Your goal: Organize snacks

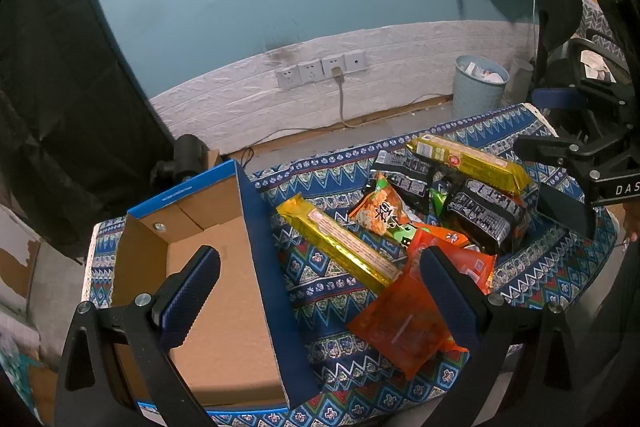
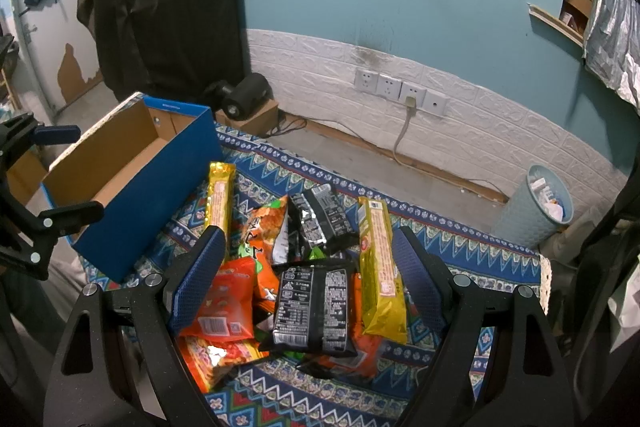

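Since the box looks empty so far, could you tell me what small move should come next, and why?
Probably lower the open right gripper onto the black foil snack packet lying on top of the pile between its fingers, then close. The blue cardboard box holds no snacks yet, and the open left gripper holds nothing.

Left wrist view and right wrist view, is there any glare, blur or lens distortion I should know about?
Left wrist view: sharp, glare streaks on the gold snack bar, wall sockets and baseboard curve from fisheye, corners vignetted black. Right wrist view: also sharp, soft sheen on the black packet, straight wall lines bow.
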